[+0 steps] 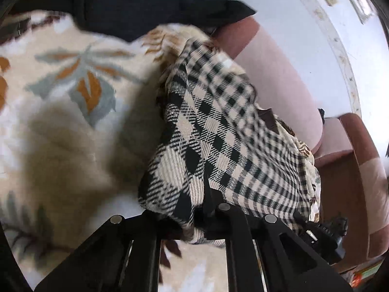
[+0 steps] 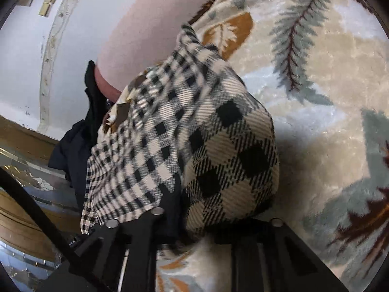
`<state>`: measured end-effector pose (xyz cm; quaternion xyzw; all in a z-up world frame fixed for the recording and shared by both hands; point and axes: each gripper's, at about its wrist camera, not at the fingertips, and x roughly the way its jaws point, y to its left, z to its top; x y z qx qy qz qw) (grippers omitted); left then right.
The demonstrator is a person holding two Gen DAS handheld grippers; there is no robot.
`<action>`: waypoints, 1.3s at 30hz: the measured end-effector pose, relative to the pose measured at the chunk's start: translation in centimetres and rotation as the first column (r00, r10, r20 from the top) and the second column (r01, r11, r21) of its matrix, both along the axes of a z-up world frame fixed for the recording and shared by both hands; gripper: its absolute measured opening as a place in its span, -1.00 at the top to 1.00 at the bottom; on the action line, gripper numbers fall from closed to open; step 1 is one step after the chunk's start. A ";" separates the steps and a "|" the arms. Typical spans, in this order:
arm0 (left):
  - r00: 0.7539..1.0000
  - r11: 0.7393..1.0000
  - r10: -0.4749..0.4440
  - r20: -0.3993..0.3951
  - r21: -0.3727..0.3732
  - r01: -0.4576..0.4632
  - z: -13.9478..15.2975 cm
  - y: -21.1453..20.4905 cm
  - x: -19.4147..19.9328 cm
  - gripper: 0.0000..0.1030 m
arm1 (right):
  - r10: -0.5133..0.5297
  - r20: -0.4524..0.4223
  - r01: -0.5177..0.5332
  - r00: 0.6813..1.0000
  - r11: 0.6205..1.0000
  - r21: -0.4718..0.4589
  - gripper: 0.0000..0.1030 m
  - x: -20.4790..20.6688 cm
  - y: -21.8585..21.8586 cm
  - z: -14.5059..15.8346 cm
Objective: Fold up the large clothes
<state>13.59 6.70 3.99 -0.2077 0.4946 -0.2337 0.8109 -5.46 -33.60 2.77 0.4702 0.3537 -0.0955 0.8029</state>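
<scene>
Black-and-cream checked garment (image 1: 214, 131), a woven plaid fabric, hangs lifted between both grippers above a leaf-patterned plush blanket (image 1: 73, 77) that covers the seat of a pink sofa (image 1: 279, 77). Left gripper (image 1: 192, 219): fingers clamped together on a bunched edge of the cloth, fabric spilling over and between them. Right gripper (image 2: 194, 221): cloth gathered in thick folds between its fingers, which appear closed on it, though the fabric covers the tips and contact cannot be confirmed exactly. A dark garment (image 1: 136, 2) lies further back on the blanket. Assessment: the fabric is soft, limp and fairly light, draping and doubling freely; it will sag at mid-span and not hold a crease unaided. Recommended hold: opposite corners or a seam edge, spread taut, not the bunched middle, so layers do not slip or twist.
</scene>
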 end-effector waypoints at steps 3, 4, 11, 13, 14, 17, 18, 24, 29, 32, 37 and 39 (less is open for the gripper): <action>1.000 1.000 -0.001 0.002 -0.018 0.001 1.4 1.1 -2.0 0.85 | -0.025 0.040 0.024 0.999 1.000 0.021 0.75 -1.4 0.1 1.2; 1.000 1.000 0.000 0.001 -0.017 0.000 1.6 1.4 -2.5 0.85 | -0.031 0.051 0.029 0.998 0.999 0.040 0.75 -2.3 0.2 1.6; 1.000 0.999 0.017 -0.025 0.049 -0.016 1.6 3.5 -6.8 0.84 | 0.038 0.026 -0.039 0.999 0.999 0.021 0.75 -7.0 3.1 2.9; 0.998 0.997 0.024 -0.054 0.080 -0.020 0.8 4.2 -7.6 0.83 | 0.050 0.010 -0.051 0.999 0.998 0.023 0.71 -7.8 3.7 2.5; 0.998 0.996 0.025 -0.065 0.081 -0.020 0.6 4.7 -7.9 0.83 | 0.045 -0.008 -0.045 0.999 0.998 0.034 0.64 -8.4 3.9 2.1; 0.998 0.998 0.036 -0.047 0.048 -0.034 0.9 7.1 -9.0 0.82 | 0.006 -0.024 -0.005 1.000 0.997 0.074 0.47 -10.7 3.5 1.3; 0.998 0.998 0.045 -0.033 0.042 -0.044 1.2 7.7 -9.4 0.81 | -0.017 -0.009 0.018 1.000 0.996 0.085 0.32 -11.8 3.2 1.3; 0.984 0.989 0.101 0.145 0.089 -0.115 4.7 9.8 -11.4 0.48 | -0.138 0.071 0.139 0.988 0.990 -0.019 -0.17 -16.4 0.8 3.7; 0.988 0.992 0.008 0.156 0.124 -0.027 5.6 5.2 -10.7 0.32 | -0.065 0.091 0.067 0.994 0.998 -0.020 -0.19 -14.7 0.7 2.9; 0.986 0.985 -0.060 0.154 0.170 0.033 4.8 1.9 -9.8 0.14 | 0.027 0.065 -0.024 0.998 0.999 -0.047 -0.32 -12.2 1.0 1.5; 0.993 0.967 -0.075 0.090 0.248 0.051 1.3 -1.0 -7.5 0.14 | 0.118 0.073 -0.124 0.990 0.989 0.077 0.41 -10.0 1.2 -1.2; 0.995 0.966 -0.062 0.078 0.255 0.040 0.2 -0.6 -7.1 0.14 | 0.144 0.146 -0.164 0.979 0.978 0.128 0.58 -10.3 1.0 -0.5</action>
